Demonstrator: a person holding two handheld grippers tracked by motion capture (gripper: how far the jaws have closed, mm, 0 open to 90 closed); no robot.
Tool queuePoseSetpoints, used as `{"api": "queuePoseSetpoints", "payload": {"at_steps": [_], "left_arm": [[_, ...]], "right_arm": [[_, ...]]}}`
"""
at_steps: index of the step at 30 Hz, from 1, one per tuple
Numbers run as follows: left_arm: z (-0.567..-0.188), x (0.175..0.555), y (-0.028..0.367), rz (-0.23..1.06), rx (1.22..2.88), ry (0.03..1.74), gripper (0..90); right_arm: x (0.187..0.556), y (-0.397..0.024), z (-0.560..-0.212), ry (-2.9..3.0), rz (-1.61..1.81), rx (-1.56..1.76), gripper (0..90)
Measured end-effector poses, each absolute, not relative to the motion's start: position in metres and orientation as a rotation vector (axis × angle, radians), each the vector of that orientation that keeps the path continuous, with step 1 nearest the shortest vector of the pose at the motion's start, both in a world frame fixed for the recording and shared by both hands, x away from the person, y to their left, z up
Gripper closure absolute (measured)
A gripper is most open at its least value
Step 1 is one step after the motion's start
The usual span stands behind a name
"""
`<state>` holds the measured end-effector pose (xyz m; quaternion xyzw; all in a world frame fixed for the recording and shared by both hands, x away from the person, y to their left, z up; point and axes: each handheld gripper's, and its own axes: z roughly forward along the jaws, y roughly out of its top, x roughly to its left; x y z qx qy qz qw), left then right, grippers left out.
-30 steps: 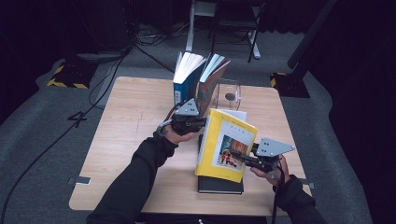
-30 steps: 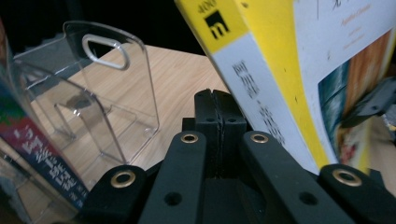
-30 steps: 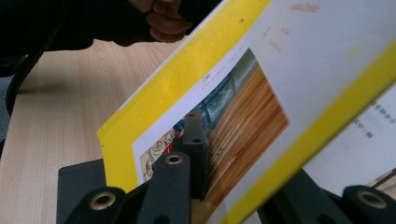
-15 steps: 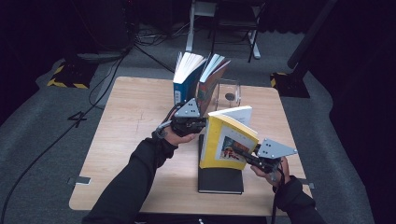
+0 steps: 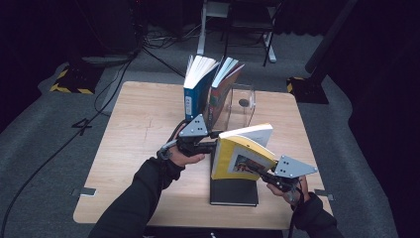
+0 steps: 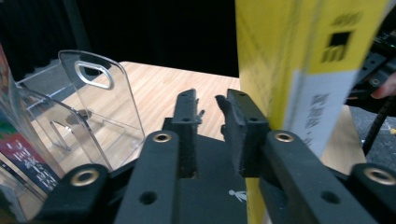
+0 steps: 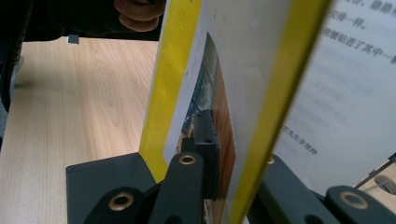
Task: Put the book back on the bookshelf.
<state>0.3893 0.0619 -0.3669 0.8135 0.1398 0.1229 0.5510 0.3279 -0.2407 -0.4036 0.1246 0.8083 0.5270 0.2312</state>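
A: Status, right hand-held gripper [image 5: 257, 171]?
B: Jaws clamped on front cover of yellow book [image 5: 237, 156], near its lower edge. One jaw sits against the cover pic, other behind the cover, per right gripper view.
A: Book position?
B: Held upright, slightly tilted, above black book [image 5: 233, 191] lying flat on desk [image 5: 133, 134]. Pages face the far side.
A: Left hand-held gripper [image 5: 213, 145]?
B: Just beside the yellow book's spine [image 6: 280, 70]. Jaws have just been opening; narrow gap, nothing between them. Spine lies alongside the right-hand jaw, outside the gap.
A: Other items?
B: Clear bookstand [image 5: 240, 106] at far side of desk w/ blue book [image 5: 195, 91] and red book [image 5: 223, 89] standing in it, leaning.
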Motion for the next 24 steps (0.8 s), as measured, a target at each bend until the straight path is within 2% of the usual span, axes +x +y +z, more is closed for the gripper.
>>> {"api": "queuePoseSetpoints", "payload": {"at_steps": [14,15,17,24], "left_arm": [[-0.397,0.367,0.076,0.346,2.01,0.385,62.9],[-0.4,0.365,0.077,0.342,2.028,0.38,60.0],[-0.404,0.361,0.078,0.363,2.041,0.386,61.0],[-0.416,0.354,0.084,0.336,2.073,0.399,56.9]], "right_arm": [[0.319,-0.242,-0.406,2.218,1.45,0.33,87.0],[0.319,-0.242,-0.406,2.218,1.446,0.33,87.0],[0.318,-0.242,-0.406,2.215,1.444,0.328,87.0],[0.316,-0.242,-0.406,2.216,1.436,0.315,87.0]]}}
